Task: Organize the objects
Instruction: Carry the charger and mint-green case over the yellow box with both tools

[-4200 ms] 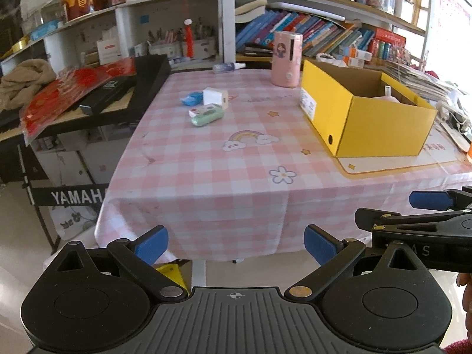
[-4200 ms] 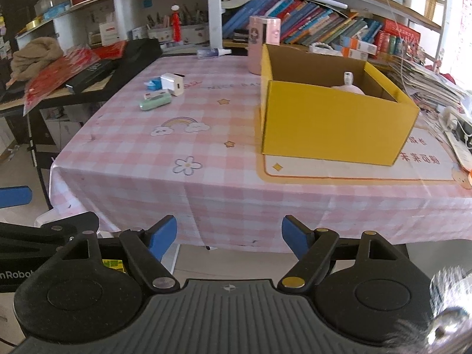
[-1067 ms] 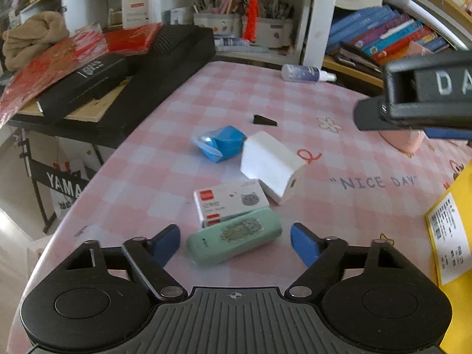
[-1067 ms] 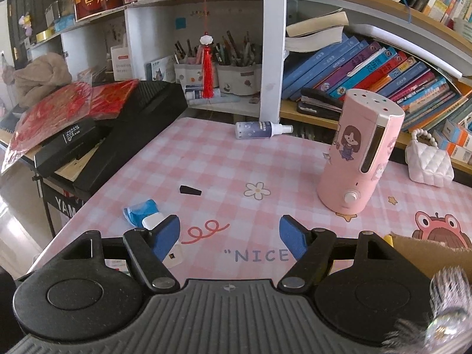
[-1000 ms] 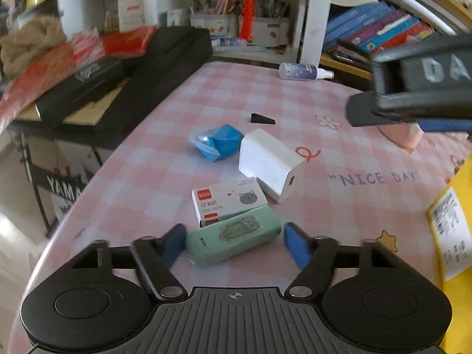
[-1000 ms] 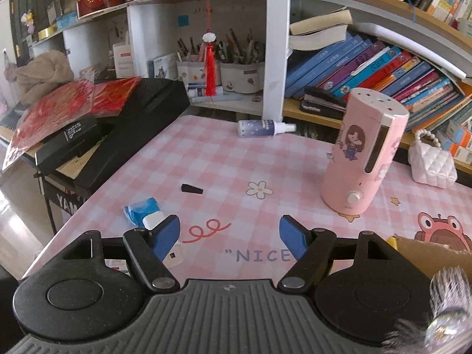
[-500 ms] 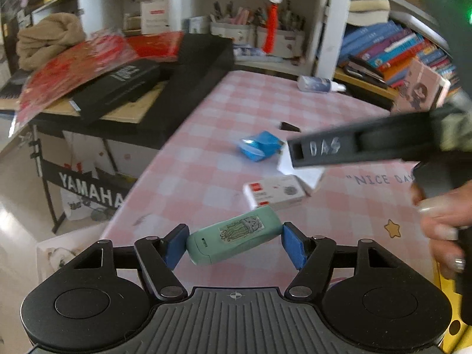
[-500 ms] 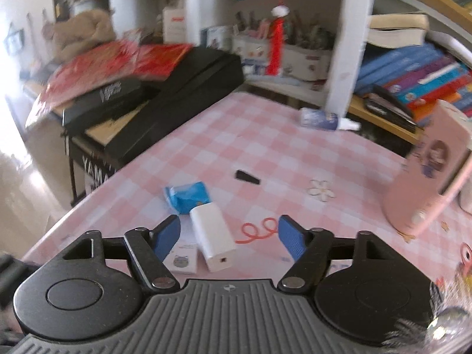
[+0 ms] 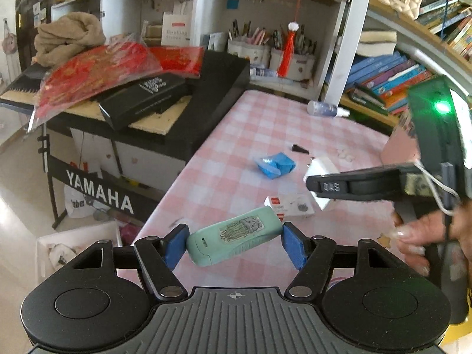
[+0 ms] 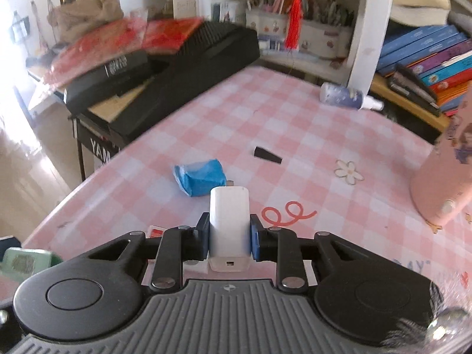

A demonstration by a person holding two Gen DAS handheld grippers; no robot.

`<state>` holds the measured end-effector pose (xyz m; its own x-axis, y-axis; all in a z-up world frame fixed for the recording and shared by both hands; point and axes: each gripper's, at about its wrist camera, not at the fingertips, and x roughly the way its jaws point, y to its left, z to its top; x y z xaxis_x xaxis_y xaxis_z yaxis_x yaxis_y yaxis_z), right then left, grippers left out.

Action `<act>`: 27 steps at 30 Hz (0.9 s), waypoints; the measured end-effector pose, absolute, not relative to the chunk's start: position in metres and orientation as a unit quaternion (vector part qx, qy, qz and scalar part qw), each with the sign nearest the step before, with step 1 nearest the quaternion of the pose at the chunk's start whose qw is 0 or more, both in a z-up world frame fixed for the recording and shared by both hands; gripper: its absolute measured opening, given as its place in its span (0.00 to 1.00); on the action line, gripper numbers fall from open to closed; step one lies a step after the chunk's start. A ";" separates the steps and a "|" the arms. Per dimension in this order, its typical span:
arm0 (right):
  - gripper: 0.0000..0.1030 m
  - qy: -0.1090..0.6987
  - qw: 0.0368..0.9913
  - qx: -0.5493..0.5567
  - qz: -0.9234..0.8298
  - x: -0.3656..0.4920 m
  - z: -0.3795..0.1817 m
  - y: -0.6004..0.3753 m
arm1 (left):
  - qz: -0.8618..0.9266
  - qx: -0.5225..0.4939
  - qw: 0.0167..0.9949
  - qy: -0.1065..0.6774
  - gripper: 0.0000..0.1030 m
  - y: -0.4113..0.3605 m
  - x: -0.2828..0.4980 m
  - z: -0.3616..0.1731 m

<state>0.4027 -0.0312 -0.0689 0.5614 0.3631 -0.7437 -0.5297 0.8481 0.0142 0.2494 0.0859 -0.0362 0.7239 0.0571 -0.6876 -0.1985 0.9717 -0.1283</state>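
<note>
We now clamp our right gripper (image 10: 229, 237) on the white charger (image 10: 229, 224), which a second ago lay free on the checked tablecloth (image 10: 295, 135). Our left gripper (image 9: 234, 246) still pinches the mint-green case (image 9: 234, 236), now lifted clear of the cloth.

Two small items gripped, two lying on the pink check cloth

A mint-green case (image 9: 234, 239) hangs tilted at lower centre between blue pads; a white charger (image 10: 229, 230) stands clamped at centre; a blue packet (image 10: 200, 181) lies above-left of it; a small white box (image 9: 290, 205) rests mid-right.
</note>
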 end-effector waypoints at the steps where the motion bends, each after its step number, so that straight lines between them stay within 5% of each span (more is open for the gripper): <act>1: 0.23 0.388 0.881 -0.100 0.252 0.397 -0.063 -0.035 | 0.067 -0.097 0.925 0.362 0.66 0.087 0.247 -0.033; 27: 0.24 0.366 0.916 -0.008 0.165 0.185 -0.005 -0.106 | -0.020 -0.098 0.943 0.317 0.66 0.095 0.126 0.002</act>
